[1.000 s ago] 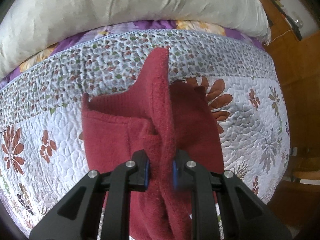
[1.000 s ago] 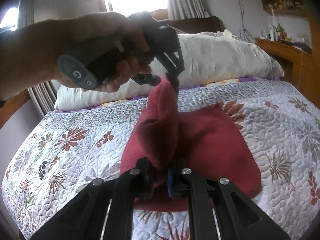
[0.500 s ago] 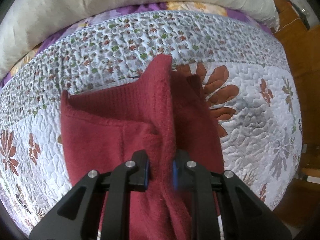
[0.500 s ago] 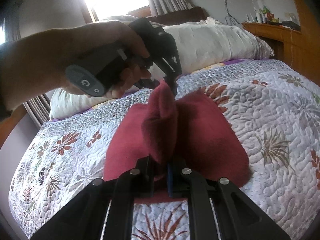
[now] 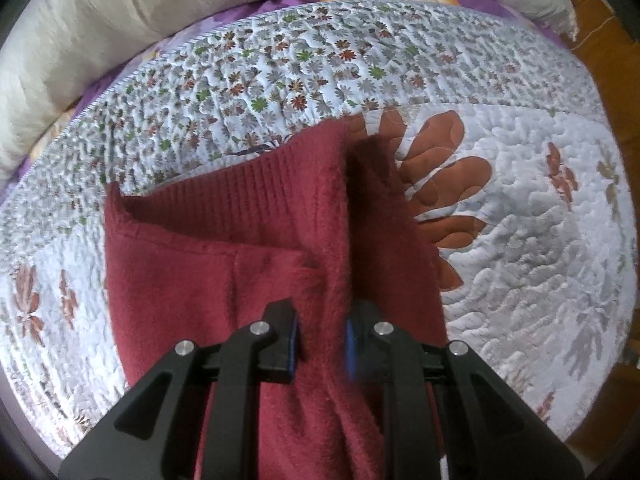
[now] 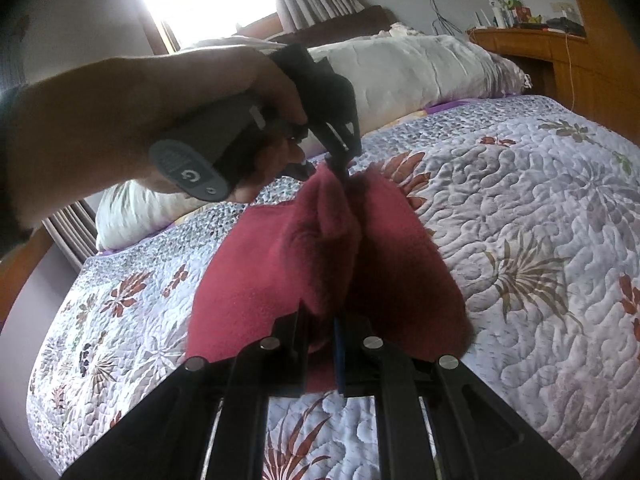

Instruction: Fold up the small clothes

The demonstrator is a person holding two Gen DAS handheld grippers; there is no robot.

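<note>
Fabric of the red fleece garment [image 5: 208,288] is pinched in both my tongs — the left gripper [image 5: 320,336] nipped down on one end of a raised ridge, the right gripper [image 6: 320,332] nipped down on the other. I hold the two ends level so the fold line stays straight. Either side of the ridge, the cloth drapes onto the quilted bedspread [image 6: 540,220], which supports the garment's weight — my judgement is that the fold is about half done.

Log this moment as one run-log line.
stage: mid-fold | left gripper: shut on red garment | right gripper: shut on red garment | surface: quilt
</note>
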